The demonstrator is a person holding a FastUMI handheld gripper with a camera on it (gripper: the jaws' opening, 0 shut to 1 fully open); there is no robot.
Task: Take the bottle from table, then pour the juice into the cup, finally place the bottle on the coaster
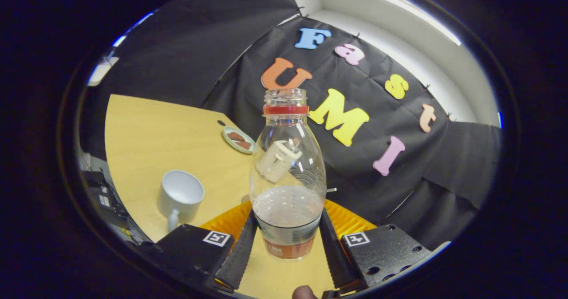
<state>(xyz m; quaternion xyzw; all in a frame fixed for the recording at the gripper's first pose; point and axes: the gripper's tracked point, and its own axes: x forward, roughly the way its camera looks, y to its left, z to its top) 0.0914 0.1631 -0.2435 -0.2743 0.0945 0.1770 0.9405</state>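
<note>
Clear plastic shows at the lower middle of the frame, where the gripper (pixel 287 239) has both fingers pressed on the sides of the uncapped bottle (pixel 287 175), gripping it low and upright, probably so the juice sitting low inside stays put. Left of it the cup (pixel 181 196) stands on the wooden table (pixel 146 135), well apart, tilted by the lens. Farther up sits a small green coaster (pixel 238 139); its pattern is too small to make out, and the bottle's base hides whether it rests on the table.

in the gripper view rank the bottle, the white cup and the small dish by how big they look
1. bottle, held between the fingers of the hand-held gripper, looks largest, partly because it is nearest the camera.
2. white cup, beside the bottle on the table.
3. small dish, farther back, so its true size is unsure.
</note>
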